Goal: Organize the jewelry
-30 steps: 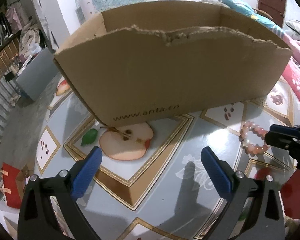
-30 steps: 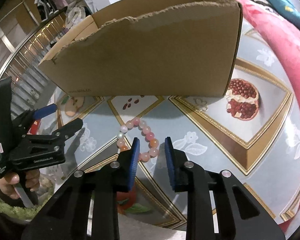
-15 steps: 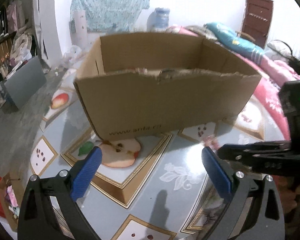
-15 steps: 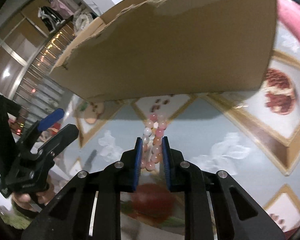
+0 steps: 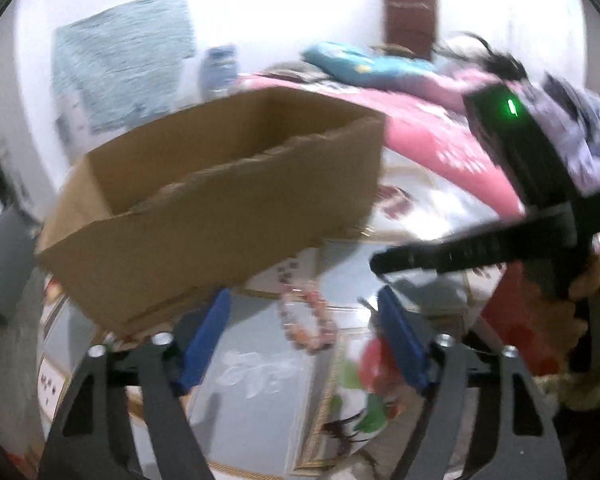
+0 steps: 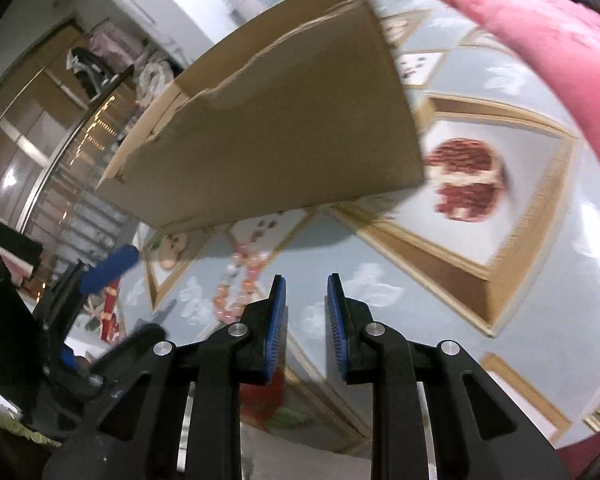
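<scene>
Now | left tongs (image 5: 304, 336) wide open over bracelet (image 5: 305, 320) | right tongs (image 6: 306, 320) slightly open, holding nothing, beside bracelet

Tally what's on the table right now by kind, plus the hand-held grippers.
Bead bracelet: 1
Cardboard box: 1
Hand-held grippers: 2, the left hand-held gripper and the right hand-held gripper, both open and empty
Total: 4
</scene>
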Available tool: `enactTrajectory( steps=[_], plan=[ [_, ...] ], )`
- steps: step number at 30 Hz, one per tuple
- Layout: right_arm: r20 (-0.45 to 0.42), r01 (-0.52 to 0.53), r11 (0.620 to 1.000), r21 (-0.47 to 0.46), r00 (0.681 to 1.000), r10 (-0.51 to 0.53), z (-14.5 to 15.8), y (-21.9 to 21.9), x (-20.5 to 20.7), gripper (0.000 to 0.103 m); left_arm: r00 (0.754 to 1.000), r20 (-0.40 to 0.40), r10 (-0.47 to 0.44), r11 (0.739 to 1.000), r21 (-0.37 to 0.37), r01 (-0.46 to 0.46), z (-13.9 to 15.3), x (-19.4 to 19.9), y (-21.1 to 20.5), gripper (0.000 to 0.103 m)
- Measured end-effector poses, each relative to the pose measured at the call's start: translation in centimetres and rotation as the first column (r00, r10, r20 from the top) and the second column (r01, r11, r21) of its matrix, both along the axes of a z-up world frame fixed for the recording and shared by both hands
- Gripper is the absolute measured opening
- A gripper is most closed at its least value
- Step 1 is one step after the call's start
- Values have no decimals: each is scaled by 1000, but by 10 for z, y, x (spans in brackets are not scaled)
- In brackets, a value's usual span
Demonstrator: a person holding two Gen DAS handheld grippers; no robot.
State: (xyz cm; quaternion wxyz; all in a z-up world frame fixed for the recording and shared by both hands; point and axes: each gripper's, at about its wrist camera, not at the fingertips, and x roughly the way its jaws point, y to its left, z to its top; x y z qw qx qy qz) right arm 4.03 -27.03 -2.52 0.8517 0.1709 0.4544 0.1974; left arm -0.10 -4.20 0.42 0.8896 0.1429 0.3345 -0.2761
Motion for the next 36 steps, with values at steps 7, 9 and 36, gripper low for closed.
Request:
enactTrajectory(
  steps=[7, 9, 36],
  plan=[
    [40, 43, 999, -1, 998, -43, 0, -8, -3, 23, 993, -109, -32, 999, 34, 36, -22, 17, -24, 41],
    [54, 49, 999, -14, 997, -48, 0, -4, -2, 25, 990, -142, -15, 999, 46, 21, -28, 23, -25, 36],
    [217, 66, 897, -437, 976, 34, -10, 26, 26, 10, 983, -186, 0, 996, 90, 17, -44, 40, -31, 10]
  ],
)
